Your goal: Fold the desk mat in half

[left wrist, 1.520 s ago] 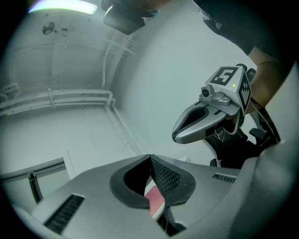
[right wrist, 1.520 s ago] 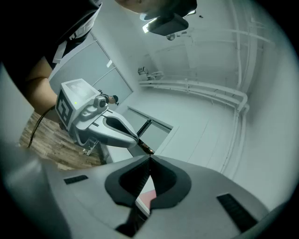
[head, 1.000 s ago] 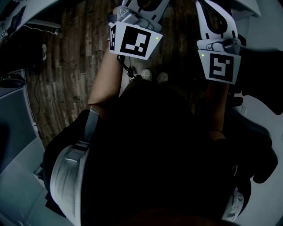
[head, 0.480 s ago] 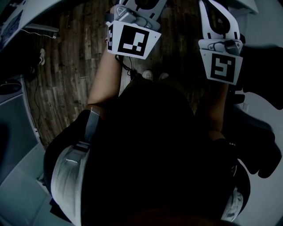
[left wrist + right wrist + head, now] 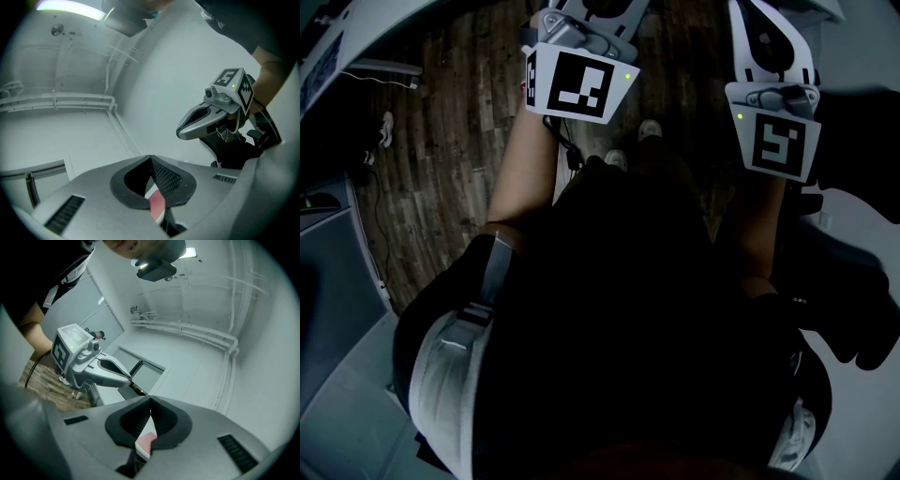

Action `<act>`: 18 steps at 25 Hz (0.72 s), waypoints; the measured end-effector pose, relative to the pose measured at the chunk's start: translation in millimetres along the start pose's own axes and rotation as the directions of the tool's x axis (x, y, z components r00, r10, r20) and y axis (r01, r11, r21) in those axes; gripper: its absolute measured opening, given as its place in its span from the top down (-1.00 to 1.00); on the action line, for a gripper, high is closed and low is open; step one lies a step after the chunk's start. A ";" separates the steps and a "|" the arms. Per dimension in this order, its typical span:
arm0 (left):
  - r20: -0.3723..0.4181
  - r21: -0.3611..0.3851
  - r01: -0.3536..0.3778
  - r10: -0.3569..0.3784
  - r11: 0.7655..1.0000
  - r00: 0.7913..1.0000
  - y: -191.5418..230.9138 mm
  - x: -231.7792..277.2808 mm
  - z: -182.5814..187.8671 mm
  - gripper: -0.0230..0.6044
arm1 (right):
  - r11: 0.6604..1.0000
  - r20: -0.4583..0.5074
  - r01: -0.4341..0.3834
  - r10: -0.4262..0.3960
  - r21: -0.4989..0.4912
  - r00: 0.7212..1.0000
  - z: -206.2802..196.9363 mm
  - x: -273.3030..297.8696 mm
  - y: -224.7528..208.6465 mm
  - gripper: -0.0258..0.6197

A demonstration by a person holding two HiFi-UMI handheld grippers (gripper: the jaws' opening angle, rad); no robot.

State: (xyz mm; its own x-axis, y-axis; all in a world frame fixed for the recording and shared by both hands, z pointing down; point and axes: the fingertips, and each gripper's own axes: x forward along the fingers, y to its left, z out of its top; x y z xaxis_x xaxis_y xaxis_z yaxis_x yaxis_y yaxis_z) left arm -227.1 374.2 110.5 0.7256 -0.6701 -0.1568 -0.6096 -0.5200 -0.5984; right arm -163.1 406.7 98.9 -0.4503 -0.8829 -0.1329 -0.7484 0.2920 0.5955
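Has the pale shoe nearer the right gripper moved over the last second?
Yes. The pale shoe has stepped up the picture across the dark wooden floor, now ahead of the other pale shoe, which stayed put.

Pink patch point(image 5: 157, 204) seen under the closed left claw point(image 5: 151, 160) cannot be identified. The same is noted for the pink patch point(image 5: 146, 440) under the closed right claw point(image 5: 150, 400). In head view both claw tips are cut off by the top edge. The wooden floor point(image 5: 441, 159) is largely hidden by the person's dark torso point(image 5: 628, 328).
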 end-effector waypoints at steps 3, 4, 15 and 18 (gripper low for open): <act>-0.025 -0.019 0.006 -0.006 1.000 1.000 -2.1 10.6 -9.4 0.89 | 1.000 0.011 0.008 -0.008 0.019 1.000 -5.8 0.9 -7.4 0.83; -0.038 -0.028 0.006 -0.007 1.000 0.999 -2.3 14.7 -14.2 0.89 | 1.000 0.013 0.013 -0.014 0.022 1.000 -9.1 1.8 -10.5 0.83; -0.027 -0.030 0.012 -0.013 0.999 1.000 27.2 73.5 -47.9 0.89 | 0.995 0.031 0.077 -0.079 0.057 0.996 -54.8 62.1 -55.4 0.83; -0.026 -0.047 0.030 -0.032 0.998 0.999 35.1 98.0 -59.5 0.89 | 0.994 0.051 0.080 -0.084 0.078 0.995 -67.5 82.3 -71.1 0.83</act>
State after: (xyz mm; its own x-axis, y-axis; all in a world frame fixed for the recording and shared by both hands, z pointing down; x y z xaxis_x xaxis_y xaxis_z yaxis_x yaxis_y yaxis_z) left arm -196.3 258.8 120.9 0.7359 -0.6668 -0.1173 -0.6014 -0.5643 -0.5656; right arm -114.1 288.4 99.1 -0.4097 -0.8846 -0.2228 -0.8178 0.2480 0.5193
